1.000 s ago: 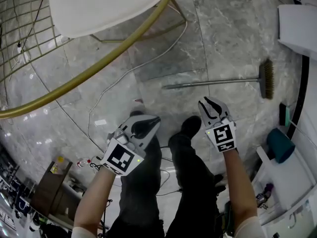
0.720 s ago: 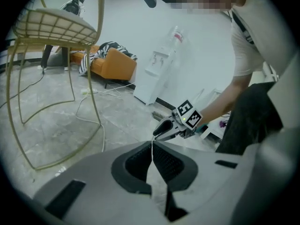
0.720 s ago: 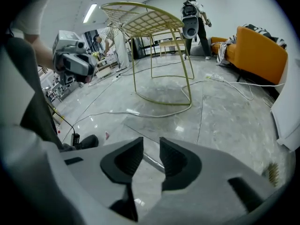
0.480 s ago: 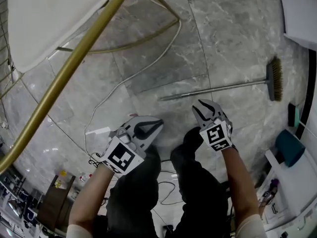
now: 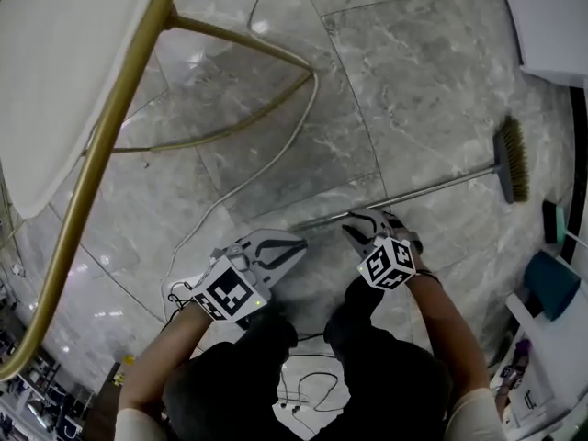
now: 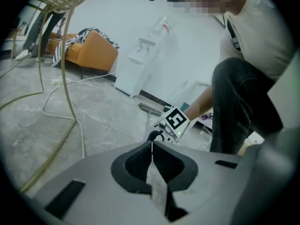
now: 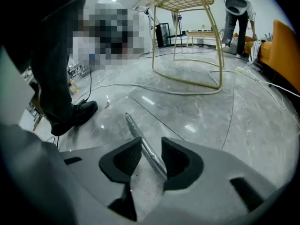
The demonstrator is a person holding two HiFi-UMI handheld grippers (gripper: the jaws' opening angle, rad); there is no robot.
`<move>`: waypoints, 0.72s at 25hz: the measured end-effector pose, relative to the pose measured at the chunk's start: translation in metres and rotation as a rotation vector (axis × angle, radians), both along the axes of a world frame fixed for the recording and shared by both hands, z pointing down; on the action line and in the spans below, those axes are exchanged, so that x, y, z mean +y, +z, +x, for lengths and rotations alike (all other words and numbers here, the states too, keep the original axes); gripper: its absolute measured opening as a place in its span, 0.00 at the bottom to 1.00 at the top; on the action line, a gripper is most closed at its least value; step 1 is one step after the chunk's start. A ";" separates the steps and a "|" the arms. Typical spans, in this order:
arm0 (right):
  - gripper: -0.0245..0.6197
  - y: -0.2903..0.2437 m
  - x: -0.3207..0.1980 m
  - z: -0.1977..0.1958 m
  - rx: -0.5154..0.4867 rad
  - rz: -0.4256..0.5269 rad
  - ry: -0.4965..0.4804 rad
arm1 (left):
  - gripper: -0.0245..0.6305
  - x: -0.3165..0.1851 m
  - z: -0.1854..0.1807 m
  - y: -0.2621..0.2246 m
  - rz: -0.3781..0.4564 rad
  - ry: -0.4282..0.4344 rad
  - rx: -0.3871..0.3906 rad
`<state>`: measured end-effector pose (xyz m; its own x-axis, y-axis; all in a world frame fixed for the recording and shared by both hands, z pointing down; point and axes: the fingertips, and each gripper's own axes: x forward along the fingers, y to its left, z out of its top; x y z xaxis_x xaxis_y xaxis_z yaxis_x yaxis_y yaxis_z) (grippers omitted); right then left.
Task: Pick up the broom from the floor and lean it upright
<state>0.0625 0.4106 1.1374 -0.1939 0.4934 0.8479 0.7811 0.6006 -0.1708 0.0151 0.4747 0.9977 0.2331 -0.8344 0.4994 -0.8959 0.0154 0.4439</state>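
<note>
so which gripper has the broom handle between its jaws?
The right gripper: its jaws have just been opening and stand apart around the broom handle. The left gripper is shut, empty.

The grey marble floor (image 5: 404, 72) carries a gold-legged stand (image 5: 101, 154) with a white top (image 5: 55, 72) at its upper left, and a white cable (image 5: 231, 189) snakes under the stand. A white box (image 5: 551, 26) sits at the floor's top right corner, and a teal object (image 5: 553, 283) lies near its right edge. By the far wall a white water dispenser (image 6: 140, 62) stands near an orange sofa (image 6: 91, 53).

No text, label or number is legible.
</note>
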 end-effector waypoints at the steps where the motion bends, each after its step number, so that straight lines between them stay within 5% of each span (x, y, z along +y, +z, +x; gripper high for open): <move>1: 0.24 0.006 0.001 0.001 -0.001 0.001 -0.023 | 0.05 0.000 0.000 0.007 -0.008 0.022 -0.007; 6: 0.25 0.034 0.011 0.010 -0.010 0.015 -0.183 | 0.05 -0.012 -0.008 0.030 0.007 0.082 -0.047; 18: 0.23 0.064 0.022 0.025 -0.078 0.099 -0.511 | 0.05 -0.001 -0.013 0.056 -0.011 0.062 -0.045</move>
<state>0.0875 0.4328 1.2013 -0.0140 0.4598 0.8879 0.9868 0.1497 -0.0619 0.0025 0.4738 1.0537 0.2610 -0.8134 0.5198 -0.9144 -0.0357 0.4033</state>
